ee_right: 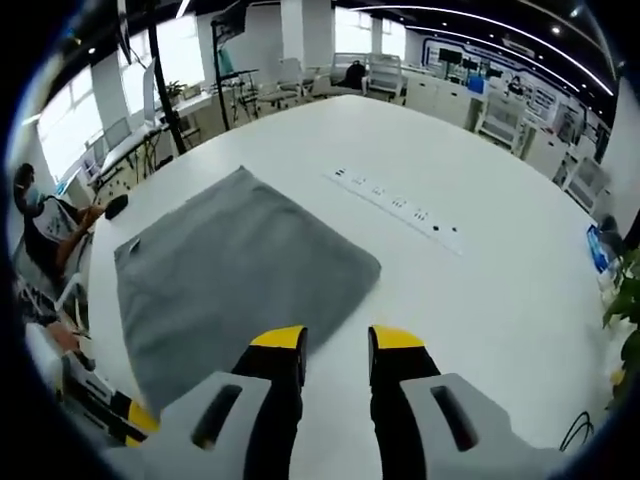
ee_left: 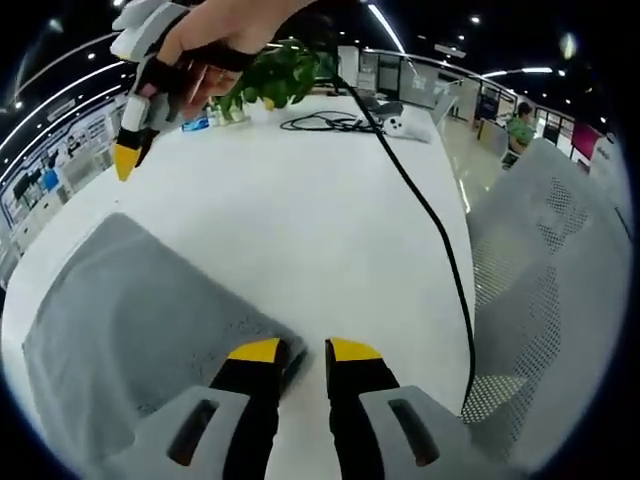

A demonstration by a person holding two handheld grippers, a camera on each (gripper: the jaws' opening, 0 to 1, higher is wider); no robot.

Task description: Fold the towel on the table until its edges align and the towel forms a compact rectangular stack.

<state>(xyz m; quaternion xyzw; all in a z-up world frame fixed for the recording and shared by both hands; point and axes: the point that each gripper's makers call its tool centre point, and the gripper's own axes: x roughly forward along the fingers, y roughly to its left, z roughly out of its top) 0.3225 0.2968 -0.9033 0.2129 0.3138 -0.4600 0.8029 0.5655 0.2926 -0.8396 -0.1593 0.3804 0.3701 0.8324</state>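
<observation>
Between the yellow tips of the left gripper [ee_left: 303,352] a narrow gap shows, with nothing in it; its left jaw sits right at the near corner of the grey towel [ee_left: 130,320], which lies flat and unfolded on the white table [ee_left: 330,210]. The right gripper [ee_right: 336,342] also stands a little open and empty, hovering over the table just beside the towel's [ee_right: 225,280] long edge, in the right gripper view. In the left gripper view that same right gripper [ee_left: 127,155] appears held in a hand [ee_left: 215,40] well above the far side of the cloth.

Judging from this, the fold has not begun, and the step in hand is taking hold of one edge at two corners. To do it well, each gripper should come down on a corner of the same side, pinch only the single layer, and lift evenly so the cloth does not skew. Carrying both corners across together and laying them on the opposite corners should keep the edges matched. A black cable [ee_left: 420,200] runs along the table near the left gripper; steering away from it avoids dragging it into the fold.
</observation>
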